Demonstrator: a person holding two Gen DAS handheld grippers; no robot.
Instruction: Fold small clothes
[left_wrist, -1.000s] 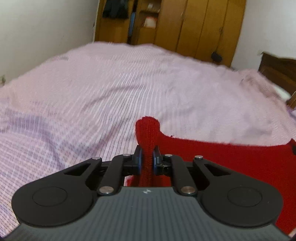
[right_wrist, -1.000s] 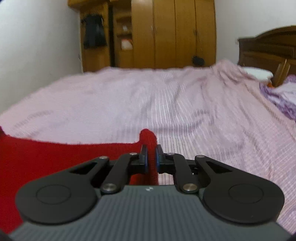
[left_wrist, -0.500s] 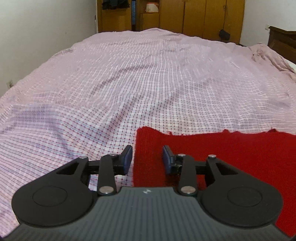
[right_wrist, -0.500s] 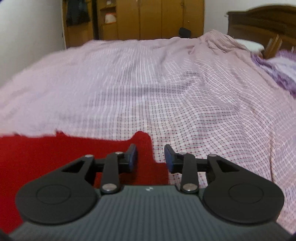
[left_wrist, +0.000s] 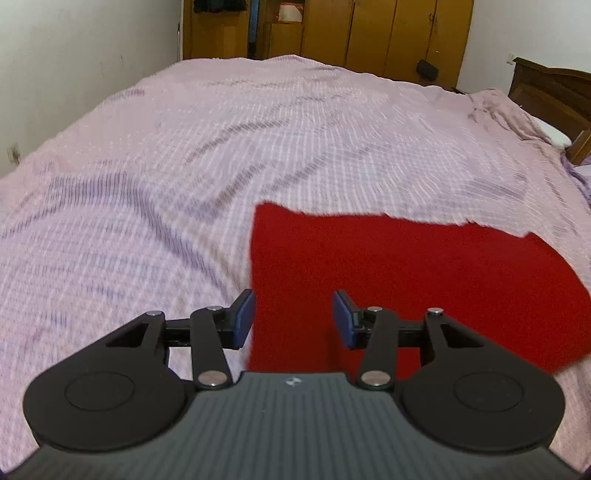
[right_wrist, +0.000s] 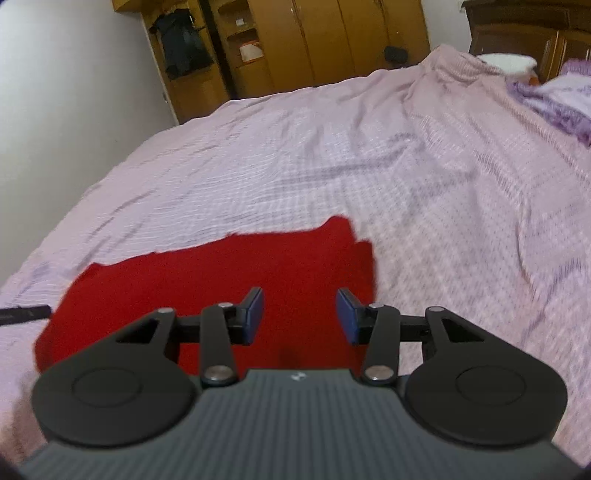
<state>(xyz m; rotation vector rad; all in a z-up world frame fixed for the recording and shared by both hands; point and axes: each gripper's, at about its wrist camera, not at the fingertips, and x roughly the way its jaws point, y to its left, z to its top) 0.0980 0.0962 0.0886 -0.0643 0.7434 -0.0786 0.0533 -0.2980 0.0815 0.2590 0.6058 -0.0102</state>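
A red knitted cloth (left_wrist: 424, 273) lies flat on the pink checked bedspread (left_wrist: 184, 166). My left gripper (left_wrist: 293, 319) is open and empty above the cloth's left edge. In the right wrist view the same red cloth (right_wrist: 229, 284) lies flat, and my right gripper (right_wrist: 300, 315) is open and empty above its right part, near the right edge. Neither gripper holds the cloth.
Wooden wardrobes (left_wrist: 369, 33) stand beyond the far end of the bed. A dark wooden headboard (right_wrist: 517, 29) and purple bedding (right_wrist: 554, 99) are at the right. A white wall (left_wrist: 74, 55) runs along the left. A thin dark object (right_wrist: 22, 314) shows at the left edge.
Both grippers were shut on the cloth's upper corners a second ago. They have opened, let the cloth drop flat on the bed, and pulled back above it.
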